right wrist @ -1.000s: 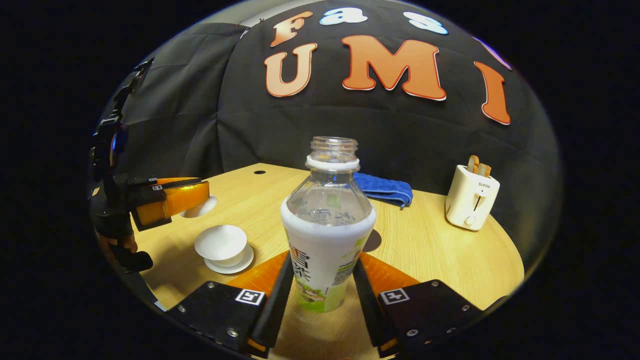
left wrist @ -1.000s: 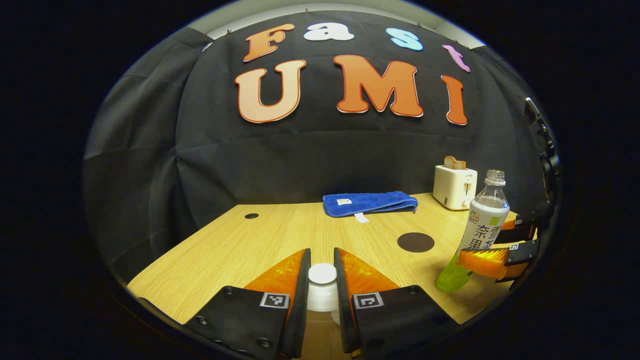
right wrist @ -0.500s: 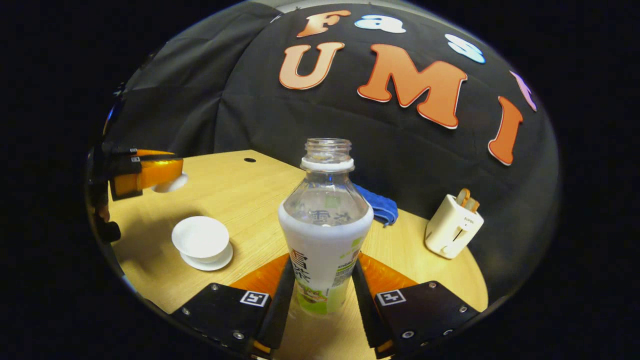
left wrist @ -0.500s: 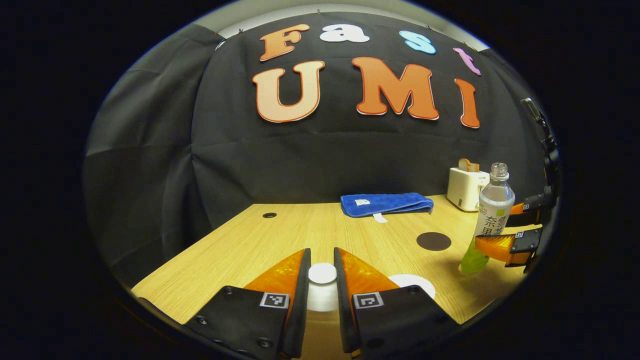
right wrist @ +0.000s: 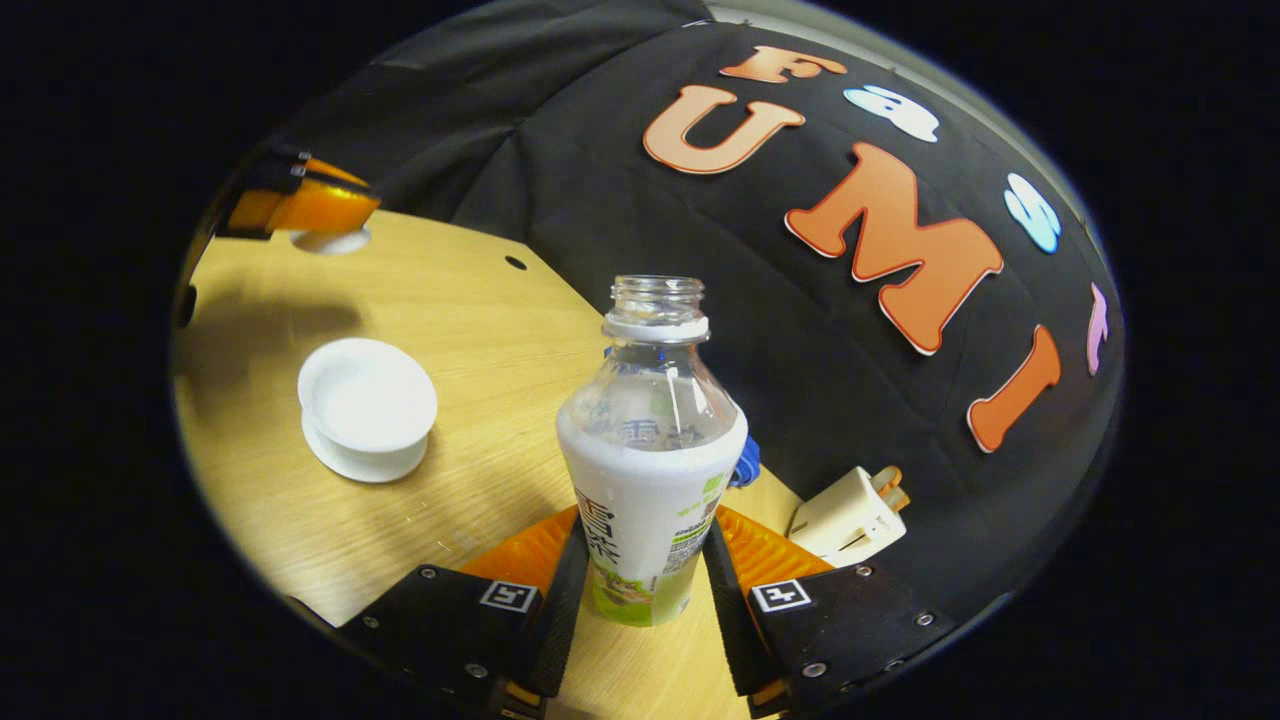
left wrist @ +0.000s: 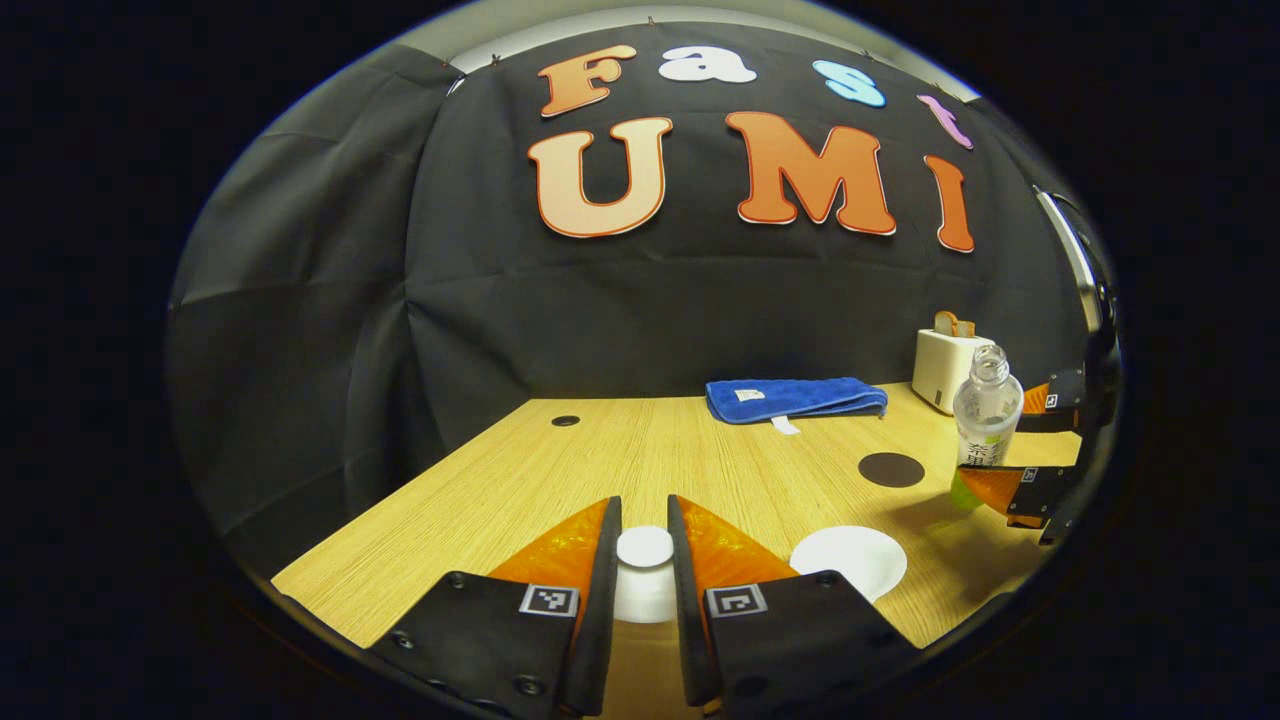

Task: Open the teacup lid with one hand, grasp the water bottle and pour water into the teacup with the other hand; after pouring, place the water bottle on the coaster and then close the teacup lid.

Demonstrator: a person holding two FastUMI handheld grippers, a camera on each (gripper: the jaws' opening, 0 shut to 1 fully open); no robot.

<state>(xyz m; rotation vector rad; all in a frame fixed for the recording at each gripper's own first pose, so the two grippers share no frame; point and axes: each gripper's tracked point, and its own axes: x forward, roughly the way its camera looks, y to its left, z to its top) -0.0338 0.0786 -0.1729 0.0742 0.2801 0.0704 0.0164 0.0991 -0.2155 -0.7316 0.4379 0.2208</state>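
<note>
Right gripper view: the right tongs pinch the water bottle low on its label. Against 1.0 s ago the booth wall and counter now lie strongly slanted, so the uncapped bottle is tipping toward the open teacup at centre left; no water is seen leaving yet. Left gripper view: the left tongs keep the teacup lid pinched by its knob, the cup at lower right, the coaster bare. Pouring appears about to begin.
</note>
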